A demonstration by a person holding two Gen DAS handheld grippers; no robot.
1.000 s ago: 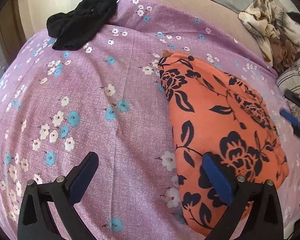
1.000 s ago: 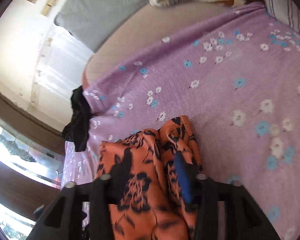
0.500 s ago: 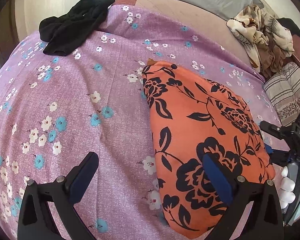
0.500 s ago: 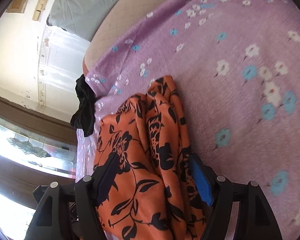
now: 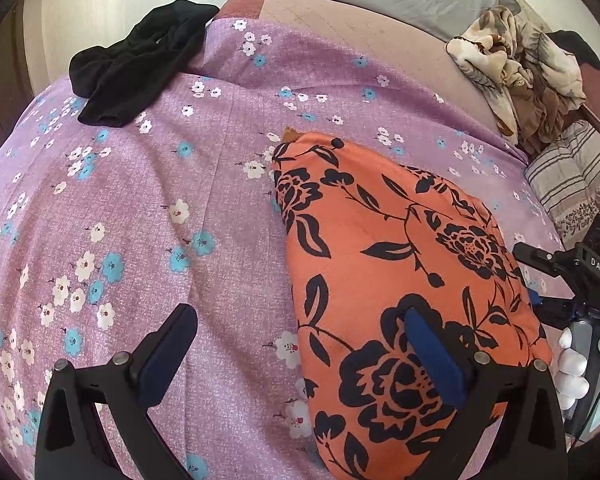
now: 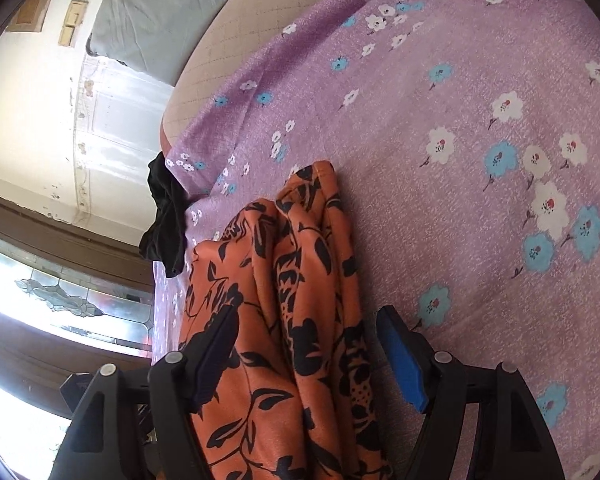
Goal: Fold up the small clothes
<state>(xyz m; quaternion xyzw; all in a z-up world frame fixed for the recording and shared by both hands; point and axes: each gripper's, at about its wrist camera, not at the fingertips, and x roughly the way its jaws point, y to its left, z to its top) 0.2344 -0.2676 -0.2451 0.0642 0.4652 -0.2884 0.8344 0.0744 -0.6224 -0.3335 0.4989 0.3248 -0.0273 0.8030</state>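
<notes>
Left gripper (image 5: 300, 356) sits wide open low over the purple floral bedsheet (image 5: 148, 208), nothing held. One pad is over bare sheet, the other over the near edge of the orange floral garment (image 5: 384, 264). My guess is it's parked there so it can pin or pick up that edge for the next fold.

Right gripper (image 6: 306, 352) is also spread wide, straddling the garment's bunched, layered edge. The cloth runs between the pads but they aren't pressing on it, so I'd call that a let-go or a re-grip, not a hold.

The garment itself lies folded over in a lumpy packet on the sheet, looks partway done.

Further back, a black garment (image 5: 136, 64) sits crumpled at the sheet's far corner, probably waiting its turn.
</notes>
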